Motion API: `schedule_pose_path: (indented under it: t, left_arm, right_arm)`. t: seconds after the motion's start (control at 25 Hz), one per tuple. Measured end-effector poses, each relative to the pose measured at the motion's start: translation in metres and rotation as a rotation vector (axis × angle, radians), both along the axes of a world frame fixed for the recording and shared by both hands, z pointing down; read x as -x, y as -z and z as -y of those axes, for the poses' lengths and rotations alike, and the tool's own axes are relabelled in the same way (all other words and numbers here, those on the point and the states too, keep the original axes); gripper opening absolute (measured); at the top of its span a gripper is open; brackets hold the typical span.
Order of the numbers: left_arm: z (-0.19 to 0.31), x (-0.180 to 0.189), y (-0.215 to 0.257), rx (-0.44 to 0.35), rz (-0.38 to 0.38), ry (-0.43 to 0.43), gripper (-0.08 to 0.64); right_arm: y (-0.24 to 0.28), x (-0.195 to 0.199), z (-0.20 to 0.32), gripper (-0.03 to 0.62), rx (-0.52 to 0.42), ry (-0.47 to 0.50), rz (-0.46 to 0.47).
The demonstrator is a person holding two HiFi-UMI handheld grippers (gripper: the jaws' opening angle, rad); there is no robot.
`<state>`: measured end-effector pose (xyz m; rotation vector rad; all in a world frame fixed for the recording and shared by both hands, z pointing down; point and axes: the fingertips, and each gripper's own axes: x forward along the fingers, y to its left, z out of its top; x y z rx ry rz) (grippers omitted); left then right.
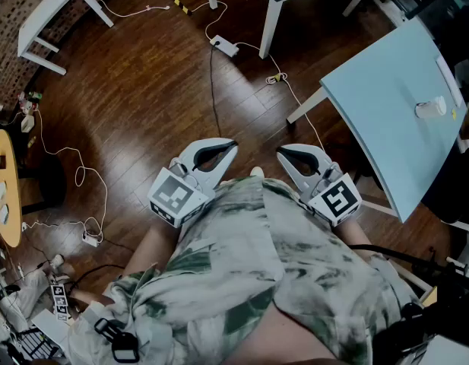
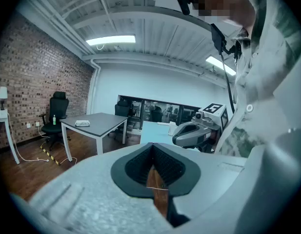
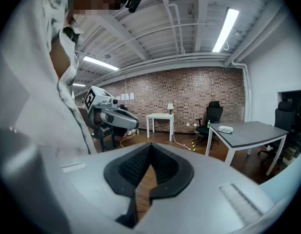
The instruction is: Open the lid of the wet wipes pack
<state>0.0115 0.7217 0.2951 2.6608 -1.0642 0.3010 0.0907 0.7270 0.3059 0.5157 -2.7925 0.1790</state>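
Note:
My left gripper (image 1: 231, 145) and right gripper (image 1: 281, 153) are held close to the person's patterned shirt (image 1: 249, 280), high above the wood floor, both pointing forward. Each is shut, with nothing between the jaws. In the left gripper view its pads meet at the tip (image 2: 151, 146), and the right gripper (image 2: 191, 133) shows beside it. The right gripper view shows its own closed tip (image 3: 150, 146) and the left gripper (image 3: 113, 116). A small white object (image 1: 430, 109) lies on the pale blue table (image 1: 378, 120) at right. I cannot tell whether it is the wipes pack.
A grey table (image 3: 248, 133) carries a whitish pack (image 3: 225, 128), also visible as a whitish pack (image 2: 82, 123) in the left gripper view. Cables and a power strip (image 1: 225, 46) lie on the floor. A white side table (image 1: 55, 14) and a round wooden table (image 1: 12, 204) stand at left.

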Motion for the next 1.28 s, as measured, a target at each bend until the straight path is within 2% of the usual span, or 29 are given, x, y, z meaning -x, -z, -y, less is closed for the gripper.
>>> schedule_pose_path:
  t: [0.2,0.4,0.72,1.0,1.28]
  left_arm:
    - [0.025,-0.028,0.002,-0.017,0.019,-0.009,0.002]
    - [0.049,-0.042,-0.004,-0.042,0.051,0.021,0.002]
    - [0.086,-0.04,-0.006,-0.011,0.022,0.033,0.002]
    - [0.173,-0.001,-0.023,-0.001,-0.038,0.031,0.002]
    - [0.279,0.077,-0.014,0.002,-0.085,0.023,0.002]
  right_arm:
    - [-0.001,-0.03,0.024,0.007,-0.031,-0.001,-0.003]
    - [-0.018,-0.053,0.04,0.006,-0.008,-0.002,0.005]
    - [-0.022,-0.049,0.077,0.006,0.002,0.0,0.013]
    - [-0.034,-0.017,0.154,0.007,0.018,-0.01,-0.035]
    - [-0.017,0.061,0.268,0.008,0.009,-0.018,-0.093]
